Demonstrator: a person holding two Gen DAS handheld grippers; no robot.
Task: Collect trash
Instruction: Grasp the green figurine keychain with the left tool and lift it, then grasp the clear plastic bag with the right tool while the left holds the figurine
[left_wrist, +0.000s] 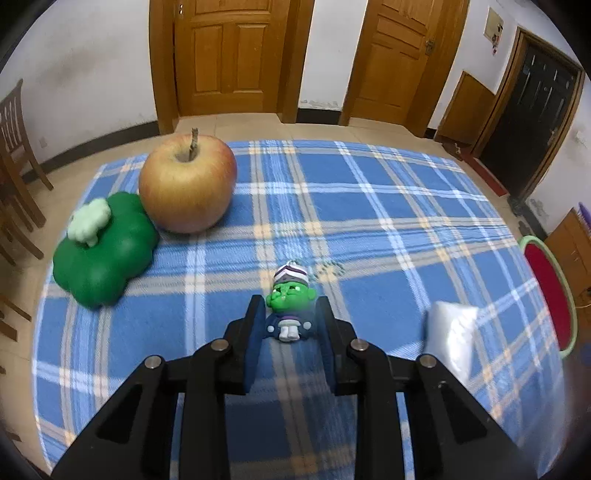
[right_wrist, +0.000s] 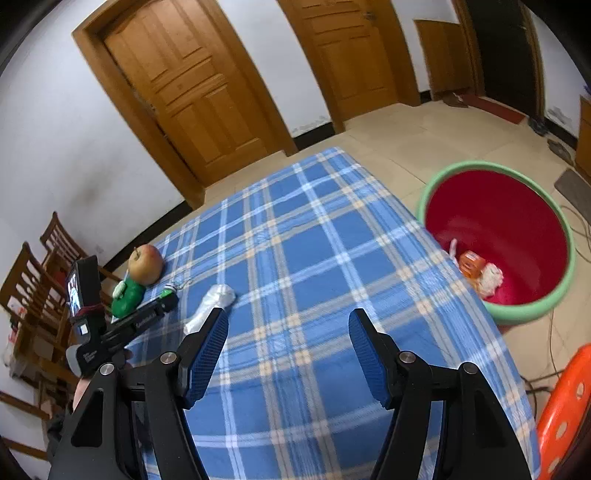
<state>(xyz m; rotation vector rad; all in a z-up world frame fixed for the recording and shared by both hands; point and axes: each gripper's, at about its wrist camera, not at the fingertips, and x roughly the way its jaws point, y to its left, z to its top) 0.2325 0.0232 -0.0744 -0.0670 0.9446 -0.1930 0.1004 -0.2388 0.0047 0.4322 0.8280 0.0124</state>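
My left gripper (left_wrist: 290, 314) has its two jaws on either side of a small green-faced figurine (left_wrist: 290, 306) with a striped hat, lying on the blue plaid tablecloth (left_wrist: 369, 229). The jaws look closed against its body. A crumpled white plastic bag (left_wrist: 448, 336) lies to its right; it also shows in the right wrist view (right_wrist: 212, 304). My right gripper (right_wrist: 288, 325) is open and empty above the cloth. A red basin with a green rim (right_wrist: 498, 236) stands on the floor right of the table and holds an orange packet (right_wrist: 471, 266) and white scraps.
An apple (left_wrist: 188, 184) and a green clover-shaped toy (left_wrist: 105, 251) sit at the table's left. Wooden chairs (right_wrist: 40, 280) stand left of the table. An orange plastic stool (right_wrist: 565, 410) is at the right. Wooden doors (left_wrist: 225, 55) are behind.
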